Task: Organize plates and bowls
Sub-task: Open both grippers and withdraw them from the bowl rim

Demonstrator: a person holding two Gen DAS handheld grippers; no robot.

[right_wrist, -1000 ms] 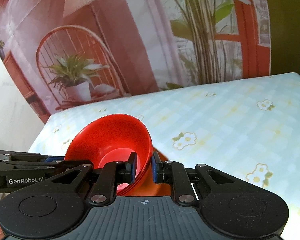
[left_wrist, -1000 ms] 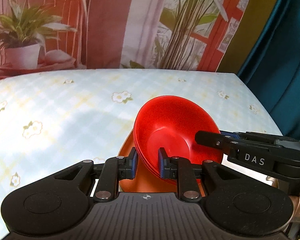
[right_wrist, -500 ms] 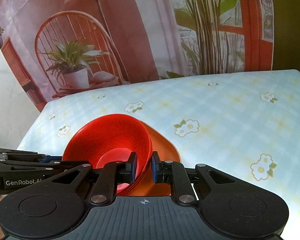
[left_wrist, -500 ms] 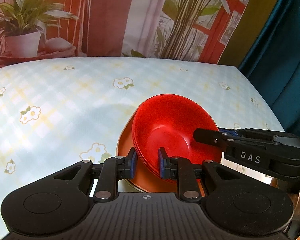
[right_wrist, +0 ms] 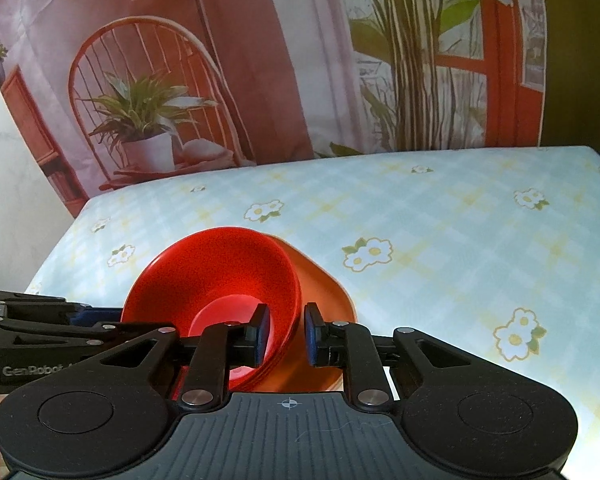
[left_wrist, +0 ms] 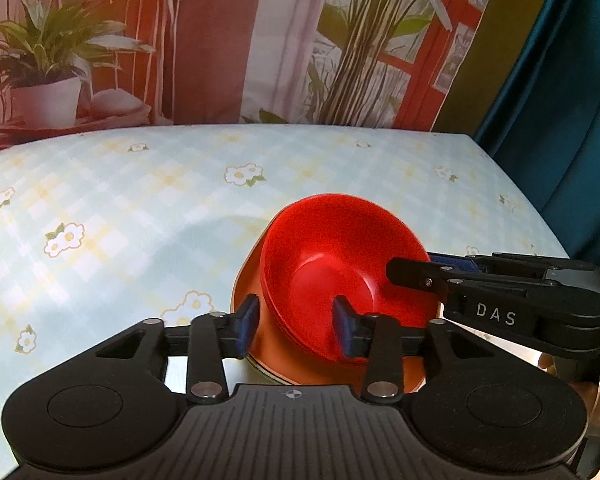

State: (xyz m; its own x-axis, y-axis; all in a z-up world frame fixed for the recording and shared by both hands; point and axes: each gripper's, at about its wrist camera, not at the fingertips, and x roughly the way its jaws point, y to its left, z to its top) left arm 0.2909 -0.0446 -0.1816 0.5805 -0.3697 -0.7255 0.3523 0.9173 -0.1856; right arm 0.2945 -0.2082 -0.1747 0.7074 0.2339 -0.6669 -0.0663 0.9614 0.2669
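Several red bowls point(left_wrist: 340, 264) sit nested in a stack, tilted, resting on an orange plate point(right_wrist: 320, 292) that lies on the table w/ a pale blue checked, flower-print cloth point(left_wrist: 140, 200). Stack + plate are at the near edge of the table, right in front of both cams. Left gripper point(left_wrist: 296, 324) is spread wide, pads apart on either side of the stack's near rim, gap visible btwn pads and bowl wall. Right gripper point(right_wrist: 286, 334) is opened narrower, straddling the opposite rim: one pad inside the bowl, other outside over the plate, not pinching it. Each gripper shows in the other's view, coming in from the side. Behind the table hangs a printed backdrop point(right_wrist: 220, 60) w/ chair + potted plants; teal curtain point(left_wrist: 560, 100) to the right
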